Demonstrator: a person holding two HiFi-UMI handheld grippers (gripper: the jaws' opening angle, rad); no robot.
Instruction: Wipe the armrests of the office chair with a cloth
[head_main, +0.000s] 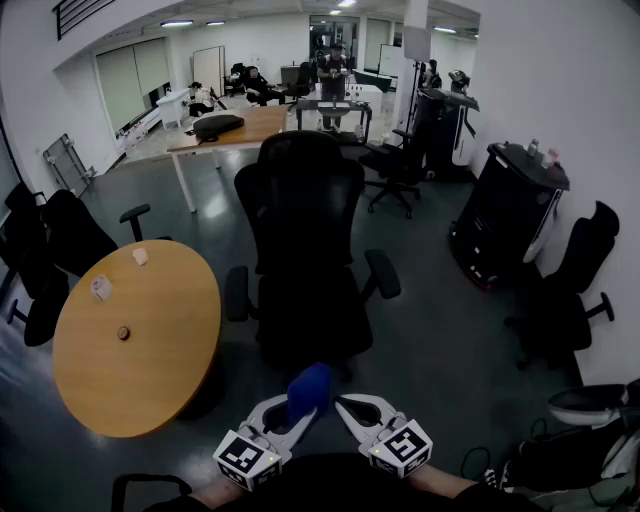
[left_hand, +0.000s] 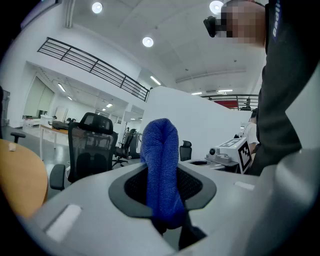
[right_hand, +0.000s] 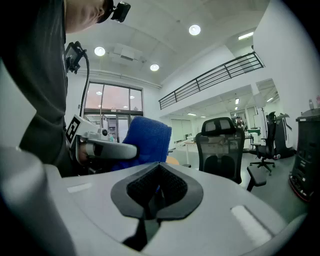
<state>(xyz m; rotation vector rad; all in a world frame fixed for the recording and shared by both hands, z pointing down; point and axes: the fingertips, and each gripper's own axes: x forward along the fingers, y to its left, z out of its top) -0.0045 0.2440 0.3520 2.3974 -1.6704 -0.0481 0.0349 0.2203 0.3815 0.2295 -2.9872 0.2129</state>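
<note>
No wiping yet as far as I can tell. My left gripper (head_main: 296, 415) is clamped on the blue cloth (head_main: 309, 388), and the right gripper (head_main: 348, 407) is closed on nothing. Both are well short of the office chair (head_main: 305, 235), so I figure both armrests (head_main: 383, 273) are left to do.

The dark floor (head_main: 440, 300) carries the office chair (head_main: 305, 250) beside a round table (head_main: 150, 340).

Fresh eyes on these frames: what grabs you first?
The bright blue cloth, pinched upright in the left tongs at the bottom of the head view, is the only strong colour. Straight ahead stands the black office chair, seat toward the person, with nothing on its armrests. The right tongs sit shut and empty beside the cloth. A round wooden table fills the left.
</note>
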